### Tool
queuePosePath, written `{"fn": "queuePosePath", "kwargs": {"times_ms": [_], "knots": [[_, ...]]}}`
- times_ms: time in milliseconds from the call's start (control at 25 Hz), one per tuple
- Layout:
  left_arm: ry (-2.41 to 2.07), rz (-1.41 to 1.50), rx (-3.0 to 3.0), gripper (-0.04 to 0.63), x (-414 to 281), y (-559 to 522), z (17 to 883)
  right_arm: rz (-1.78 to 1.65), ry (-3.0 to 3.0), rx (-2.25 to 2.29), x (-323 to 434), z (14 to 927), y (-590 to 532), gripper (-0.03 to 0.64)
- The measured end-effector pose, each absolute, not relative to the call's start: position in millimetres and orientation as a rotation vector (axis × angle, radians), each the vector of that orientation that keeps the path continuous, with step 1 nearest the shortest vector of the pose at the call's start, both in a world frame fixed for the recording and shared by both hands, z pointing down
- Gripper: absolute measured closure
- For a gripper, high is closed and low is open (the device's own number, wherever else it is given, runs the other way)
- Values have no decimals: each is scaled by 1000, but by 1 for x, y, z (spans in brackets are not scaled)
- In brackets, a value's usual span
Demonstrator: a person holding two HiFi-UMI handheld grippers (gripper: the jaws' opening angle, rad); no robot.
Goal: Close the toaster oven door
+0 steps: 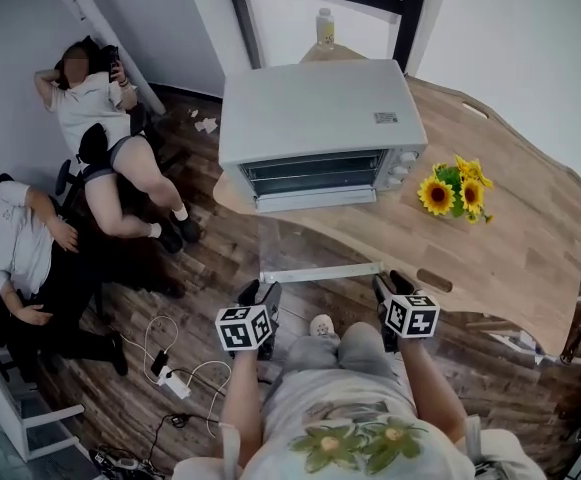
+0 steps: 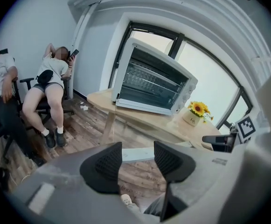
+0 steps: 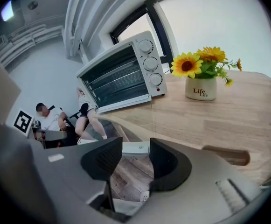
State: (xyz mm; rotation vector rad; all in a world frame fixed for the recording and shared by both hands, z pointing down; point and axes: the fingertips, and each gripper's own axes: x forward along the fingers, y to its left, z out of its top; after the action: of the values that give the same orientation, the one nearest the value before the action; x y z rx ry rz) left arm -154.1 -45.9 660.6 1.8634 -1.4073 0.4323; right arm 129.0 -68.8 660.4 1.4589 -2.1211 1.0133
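Jaws gape empty on left gripper and right gripper; pale handle bar of the silver toaster oven's open glass door lies crosswise just ahead, equally near both

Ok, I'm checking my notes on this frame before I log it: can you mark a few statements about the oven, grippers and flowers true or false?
1. The oven door is open. True.
2. Both grippers are shut. False: the left gripper and right gripper both have their jaws apart.
3. The sunflowers stand on the table. True.
4. The right gripper holds the sunflowers. False: it grips nothing and is near the door handle.
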Motion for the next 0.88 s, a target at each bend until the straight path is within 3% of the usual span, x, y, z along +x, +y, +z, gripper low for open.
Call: {"fn": "queuePosePath", "kwargs": {"times_ms": [880], "knots": [[-1289,497,1746,383,-166,-65,729,1091,-2005,1413,134,709,-83,430]]}}
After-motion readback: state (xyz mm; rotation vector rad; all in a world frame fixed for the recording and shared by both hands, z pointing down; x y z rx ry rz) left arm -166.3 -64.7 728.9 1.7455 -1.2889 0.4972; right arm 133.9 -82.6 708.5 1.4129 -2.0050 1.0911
